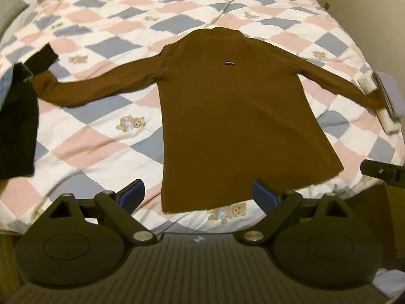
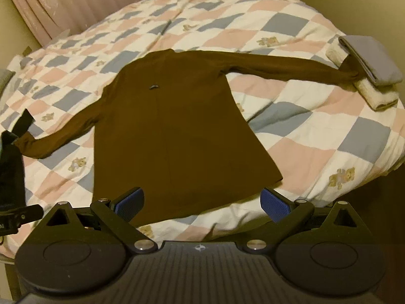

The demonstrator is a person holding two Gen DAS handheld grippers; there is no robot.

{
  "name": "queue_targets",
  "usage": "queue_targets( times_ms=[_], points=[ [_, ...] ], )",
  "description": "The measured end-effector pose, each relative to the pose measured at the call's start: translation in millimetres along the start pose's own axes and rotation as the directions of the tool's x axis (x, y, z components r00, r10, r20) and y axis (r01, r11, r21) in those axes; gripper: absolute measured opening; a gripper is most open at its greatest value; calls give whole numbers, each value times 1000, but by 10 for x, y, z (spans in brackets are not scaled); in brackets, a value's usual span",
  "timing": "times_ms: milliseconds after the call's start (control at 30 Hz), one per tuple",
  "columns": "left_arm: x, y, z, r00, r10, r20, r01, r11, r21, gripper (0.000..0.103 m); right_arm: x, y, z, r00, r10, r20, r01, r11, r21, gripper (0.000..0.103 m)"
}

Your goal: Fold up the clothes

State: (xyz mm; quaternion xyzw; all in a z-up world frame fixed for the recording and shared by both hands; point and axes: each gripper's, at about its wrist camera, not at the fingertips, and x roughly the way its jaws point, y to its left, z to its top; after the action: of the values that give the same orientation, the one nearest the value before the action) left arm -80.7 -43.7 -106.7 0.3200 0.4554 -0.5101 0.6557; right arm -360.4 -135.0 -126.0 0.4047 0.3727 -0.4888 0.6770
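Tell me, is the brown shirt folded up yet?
Not yet. The brown long-sleeved shirt lies spread flat on the checked quilt, both sleeves stretched out sideways, with no fold in its body.

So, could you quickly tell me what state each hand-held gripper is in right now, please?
Left hand-held gripper: open, holding nothing, above the hem of the brown shirt.
Right hand-held gripper: open, holding nothing.

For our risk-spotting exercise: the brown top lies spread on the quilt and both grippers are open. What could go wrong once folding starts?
1. One sleeve cuff lies against the folded stack at the bed's edge; pulling it may topple the stack.
2. The other cuff touches the black garment, which could get dragged along.
3. The hem lies near the bed's edge and may slip off.
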Motion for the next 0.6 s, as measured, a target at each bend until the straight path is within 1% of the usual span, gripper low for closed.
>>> queue_targets(
  times_ms=[67,167,267,367,467,533,600],
  points=[
    [95,49,58,1000,4,-7,-4,999,-42,90,105,-4,115,1000,8,-14,-9,1000,-21,101],
    [215,119,186,1000,15,-5,-16,993,-114,90,305,-7,340,998,40,-41,-42,998,-54,101],
    [297,227,320,999,28,31,-22,981,-193,90,494,-18,639,997,63,-53,-68,993,-94,101],
    [387,374,425,995,58,79,-34,961,-276,89,713,-2,902,994,87,-65,-96,984,-149,101],
    [493,629,456,988,112,103,-64,921,-385,89,1010,60,1085,991,82,-109,-102,975,-200,100],
    [575,885,444,984,139,110,-73,884,-462,89,1255,168,1144,986,63,-156,-98,968,-229,100],
    [670,1190,421,977,175,118,-87,843,-530,86,1484,296,1176,979,47,-199,-97,963,-253,100]
  ],
)
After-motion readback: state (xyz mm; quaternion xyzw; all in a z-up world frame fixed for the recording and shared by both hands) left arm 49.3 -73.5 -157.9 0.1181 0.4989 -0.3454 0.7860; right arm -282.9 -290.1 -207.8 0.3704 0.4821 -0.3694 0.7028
